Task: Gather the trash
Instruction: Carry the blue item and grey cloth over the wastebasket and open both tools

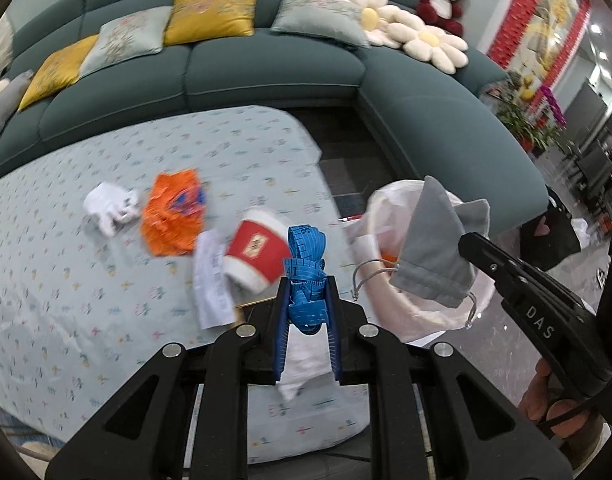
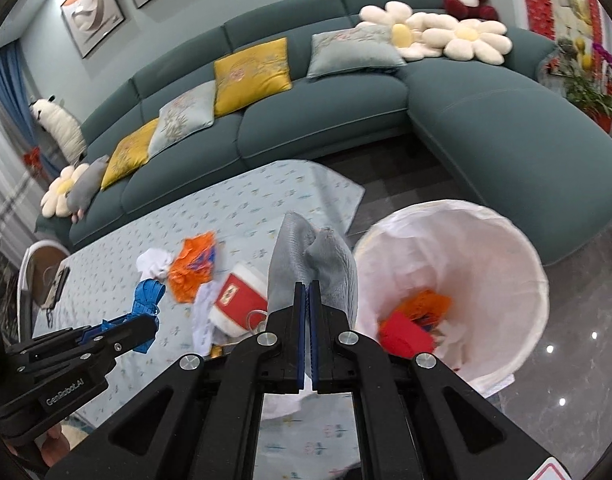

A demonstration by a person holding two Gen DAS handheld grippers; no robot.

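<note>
The paper cup (image 2: 240, 300) lies on the table (image 2: 106, 268). The trash bin (image 2: 518, 276) stands right of it, the sofa (image 2: 346, 120) behind.

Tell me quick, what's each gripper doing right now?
Left gripper: shut on the blue tape measure.
Right gripper: shut on the grey pouch.

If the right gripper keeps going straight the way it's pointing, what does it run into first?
Probably the tablecloth-covered table, near its edge beside the white-lined trash bin. The right gripper points down past the grey pouch held in its jaws; depth is unclear, so it might clear the edge and reach the floor.
</note>
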